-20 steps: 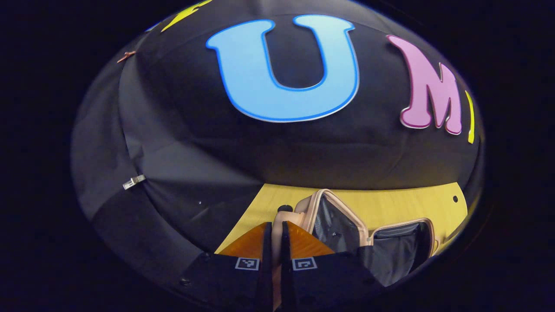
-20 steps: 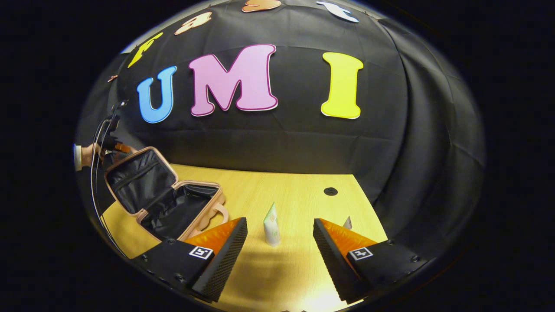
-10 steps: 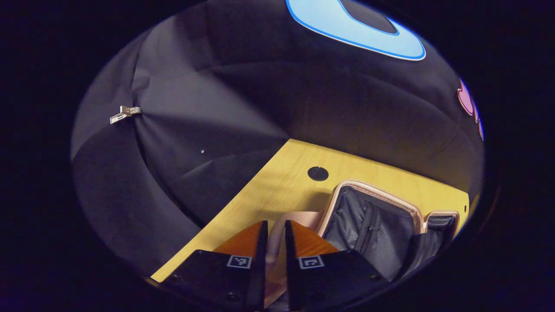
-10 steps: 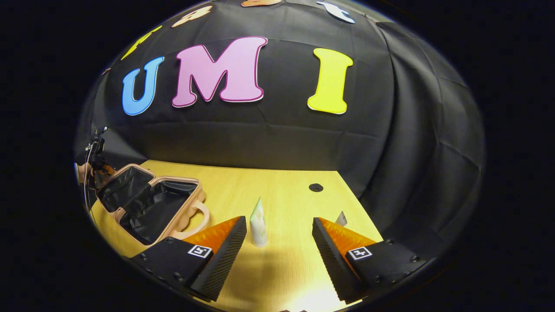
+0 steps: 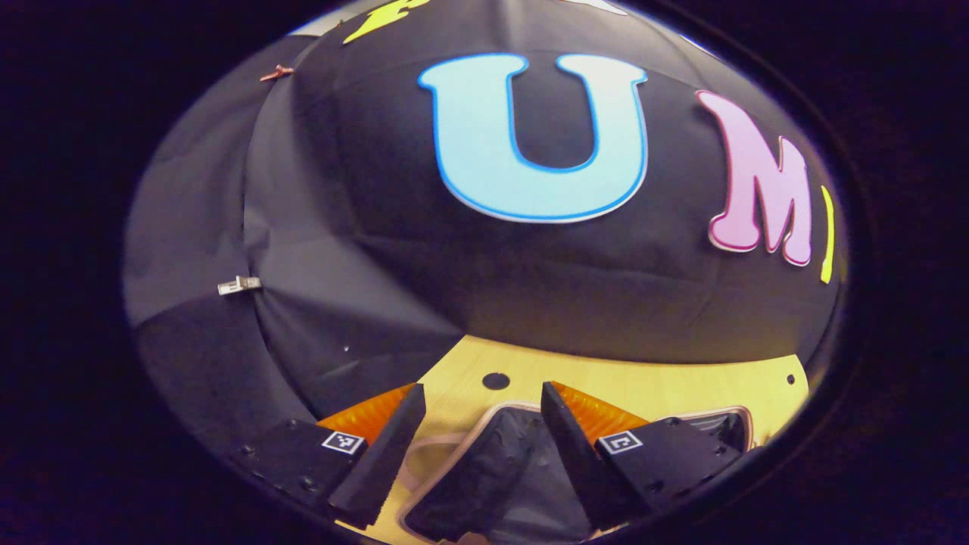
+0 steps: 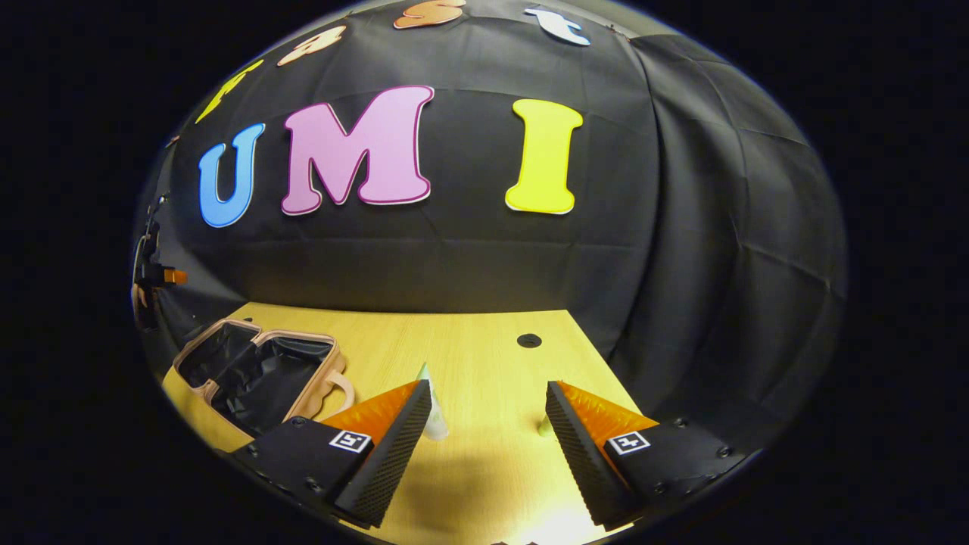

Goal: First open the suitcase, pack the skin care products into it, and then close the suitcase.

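Left tongs point(image 5: 481, 431) spread wide open, nothing between the fingers, hanging above the open suitcase point(image 5: 492, 469). Pink rim and dark lining of one half seen in the gap between the two fingers, a loop of pink handle point(image 5: 424, 454) showing toward the left finger. Other half of the case glimpsed past the right finger, at the lower right. Pale wooden counter point(image 5: 666, 382) beyond, with a round dark hole point(image 5: 496, 381) just behind the case and a smaller one point(image 5: 790, 378) far to the right. Small metal clip point(image 5: 238, 285) pinned to the dark wall cloth at the left.

Right tongs point(image 6: 488, 431) also wide open and empty, held low over the counter point(image 6: 469, 356). White tube with green print point(image 6: 433, 416) standing upright just beside the inner face of the left finger, partly hidden behind its tip; cannot tell whether touching. Second small pale item point(image 6: 543, 425) peeking out at the tip of the right finger, mostly hidden, too little seen to name. Suitcase point(image 6: 257, 371) lying open and flat at the left side of the counter, both dark-lined halves up, pink handle point(image 6: 341, 386) toward the tube, well apart from it. Round dark hole point(image 6: 528, 340) in the counter farther back. Left gripper and the hand holding it point(image 6: 147, 284) faint at the far left edge, above the case.
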### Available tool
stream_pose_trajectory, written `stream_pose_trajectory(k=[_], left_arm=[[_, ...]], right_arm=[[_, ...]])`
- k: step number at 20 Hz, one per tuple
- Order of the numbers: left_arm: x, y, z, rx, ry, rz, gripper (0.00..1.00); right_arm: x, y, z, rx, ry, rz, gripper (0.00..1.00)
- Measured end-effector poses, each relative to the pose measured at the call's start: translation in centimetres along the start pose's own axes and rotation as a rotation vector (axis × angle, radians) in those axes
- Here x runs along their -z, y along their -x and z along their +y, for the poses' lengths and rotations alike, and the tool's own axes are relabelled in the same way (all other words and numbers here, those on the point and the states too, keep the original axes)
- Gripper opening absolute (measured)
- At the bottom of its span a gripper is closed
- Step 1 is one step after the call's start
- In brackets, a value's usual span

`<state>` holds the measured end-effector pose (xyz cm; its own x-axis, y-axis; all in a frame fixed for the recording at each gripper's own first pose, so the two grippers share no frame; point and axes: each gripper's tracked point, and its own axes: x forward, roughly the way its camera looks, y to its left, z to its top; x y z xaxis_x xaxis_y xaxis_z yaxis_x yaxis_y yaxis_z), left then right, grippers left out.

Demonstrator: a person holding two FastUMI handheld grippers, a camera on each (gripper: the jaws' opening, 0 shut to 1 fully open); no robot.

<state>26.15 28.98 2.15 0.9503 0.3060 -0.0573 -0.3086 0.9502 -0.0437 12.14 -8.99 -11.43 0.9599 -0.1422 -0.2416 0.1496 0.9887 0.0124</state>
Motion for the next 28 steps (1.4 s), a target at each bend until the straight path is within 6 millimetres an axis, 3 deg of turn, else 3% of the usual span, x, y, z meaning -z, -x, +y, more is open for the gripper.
stream_pose_trajectory(k=[3,6,9,12,16,18,25,28], left_arm=[[-2.7,5.7,-7.8,0.077,0.002,-0.093,0.96],[-2.2,11.5,-16.0,0.168,0.015,-0.108,0.96],[-0.1,15.8,-24.3,0.265,0.027,-0.105,0.96],[4.4,19.0,-32.2,0.378,0.054,-0.048,0.96],[11.0,21.0,-39.7,0.48,0.049,0.067,0.96],[13.6,21.4,-42.3,0.521,0.04,0.114,0.96],[20.3,19.9,-50.9,0.686,-0.092,0.167,0.97],[23.1,19.3,-53.5,0.733,-0.132,0.204,0.97]], right_arm=[[-0.9,0.7,-1.6,0.0,-0.003,-0.014,0.97],[-1.1,1.1,-3.1,-0.004,-0.034,-0.018,0.97],[-1.2,1.0,-3.8,-0.022,-0.06,-0.025,0.97],[-0.9,0.4,-4.8,-0.032,-0.049,-0.033,0.96],[0.6,-0.9,-5.6,-0.04,-0.082,-0.016,0.96],[1.5,-1.6,-6.0,-0.039,-0.096,-0.002,0.96],[5.6,-4.2,-7.8,-0.027,-0.149,0.061,0.97],[7.0,-5.5,-8.2,-0.022,-0.151,0.084,0.97]])
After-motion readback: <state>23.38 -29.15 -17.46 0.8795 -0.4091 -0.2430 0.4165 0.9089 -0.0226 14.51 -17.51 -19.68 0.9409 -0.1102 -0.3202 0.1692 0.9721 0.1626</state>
